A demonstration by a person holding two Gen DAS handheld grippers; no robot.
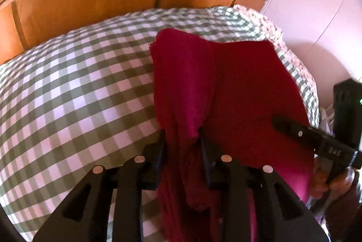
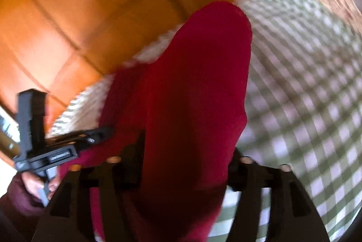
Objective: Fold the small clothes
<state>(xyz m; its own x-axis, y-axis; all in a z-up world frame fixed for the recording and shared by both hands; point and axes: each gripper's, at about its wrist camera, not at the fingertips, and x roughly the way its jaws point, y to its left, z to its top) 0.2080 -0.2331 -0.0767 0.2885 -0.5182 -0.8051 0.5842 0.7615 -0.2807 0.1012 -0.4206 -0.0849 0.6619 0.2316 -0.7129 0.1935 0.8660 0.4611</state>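
Left gripper point(image 1: 182, 142) pinches the red cloth point(image 1: 228, 88); right gripper point(image 2: 189, 151) stands open astride it. Lay the fold flat on the bed point(image 1: 74, 88) before letting go.

The left tool point(image 1: 182, 140) is showing black ribbed fingers with round silver screws. The right tool point(image 1: 294, 128) is wearing white letters on its black body. The hand point(image 2: 37, 183) is coming from a dark maroon sleeve point(image 2: 15, 199).
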